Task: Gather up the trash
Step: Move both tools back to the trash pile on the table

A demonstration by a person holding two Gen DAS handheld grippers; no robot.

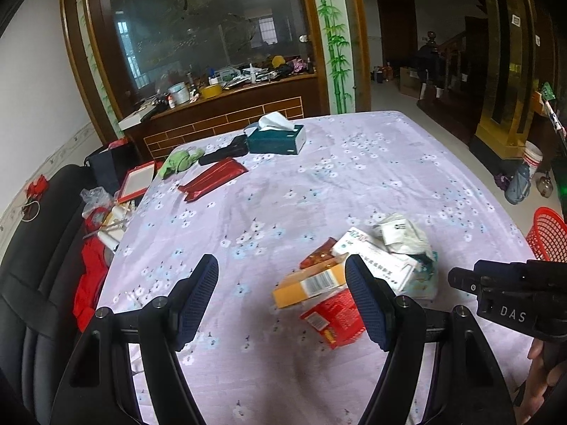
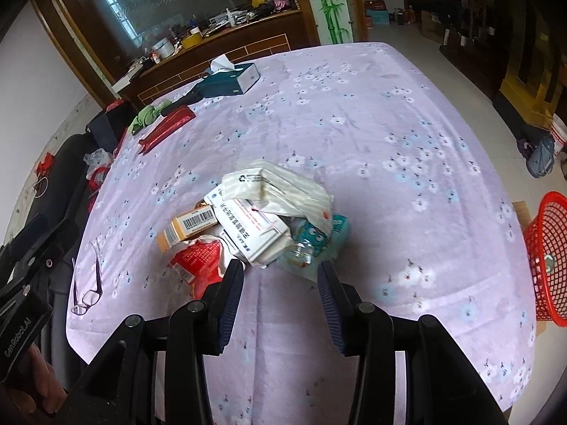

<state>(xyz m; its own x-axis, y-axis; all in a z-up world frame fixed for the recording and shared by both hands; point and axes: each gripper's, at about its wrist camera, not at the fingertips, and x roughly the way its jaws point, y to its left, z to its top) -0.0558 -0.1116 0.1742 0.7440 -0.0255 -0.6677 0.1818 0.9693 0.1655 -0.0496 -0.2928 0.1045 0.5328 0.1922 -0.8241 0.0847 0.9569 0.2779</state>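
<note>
Currently hovering above lilac floral tablecloth (image 2: 389, 134): left gripper (image 1: 281, 304) spread wide, nothing held; right gripper (image 2: 280, 301) parted, empty, just short of trash pile (image 2: 262, 219). Pile mid-table: orange barcode box (image 2: 187, 226), red packet (image 2: 198, 258), white medicine box (image 2: 251, 226), crumpled white wrapper (image 2: 280, 184), teal pack (image 2: 315, 241). Red mesh basket (image 2: 549, 255) off table's right edge. Glasses (image 2: 86, 290) lying near left edge.

We see a big table (image 2: 407, 113) w/ a purple flower cloth. Near the front lies a heap of trash (image 2: 262, 223): boxes, a red packet, white wrappers. Glasses (image 2: 86, 283) lie by the left edge. Far back are a tissue box (image 2: 230, 79), a red pack (image 2: 166, 128) & a green thing (image 2: 147, 116), maybe a cloth.
</note>
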